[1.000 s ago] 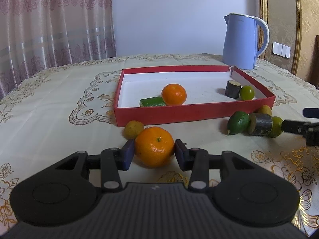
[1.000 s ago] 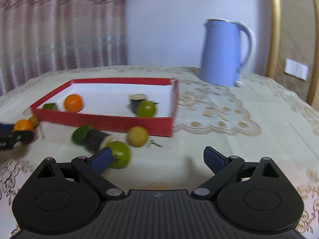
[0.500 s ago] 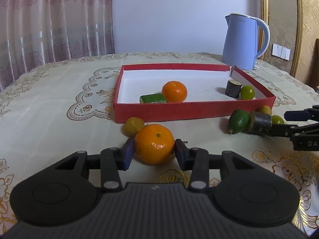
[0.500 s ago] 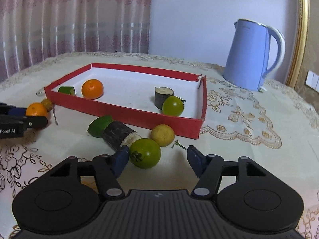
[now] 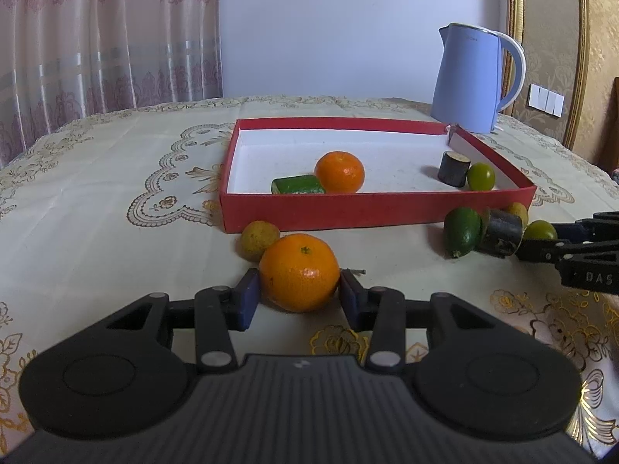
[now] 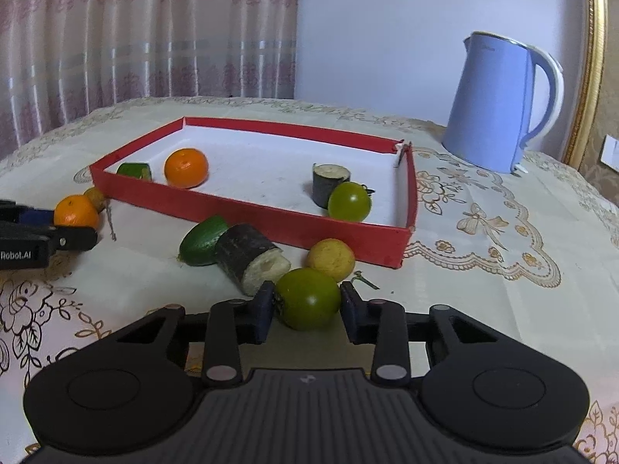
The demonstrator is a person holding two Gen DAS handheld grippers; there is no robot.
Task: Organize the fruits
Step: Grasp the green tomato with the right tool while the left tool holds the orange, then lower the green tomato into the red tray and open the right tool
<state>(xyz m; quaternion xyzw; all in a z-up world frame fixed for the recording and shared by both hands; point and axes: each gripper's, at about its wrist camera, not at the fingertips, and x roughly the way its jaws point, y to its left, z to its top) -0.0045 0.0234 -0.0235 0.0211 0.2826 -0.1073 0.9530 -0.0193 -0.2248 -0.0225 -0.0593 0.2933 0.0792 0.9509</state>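
Orange mandarin (image 5: 299, 270) gripped by left claw (image 5: 298, 294), green tomato (image 6: 308, 297) by closing right claw (image 6: 307, 307)

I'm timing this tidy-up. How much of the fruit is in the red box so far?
Done: four pieces lie in the red box. In hand: the left gripper clamps an orange; the right gripper's jaws have just been closing on a green fruit. Left: four pieces on the tablecloth.
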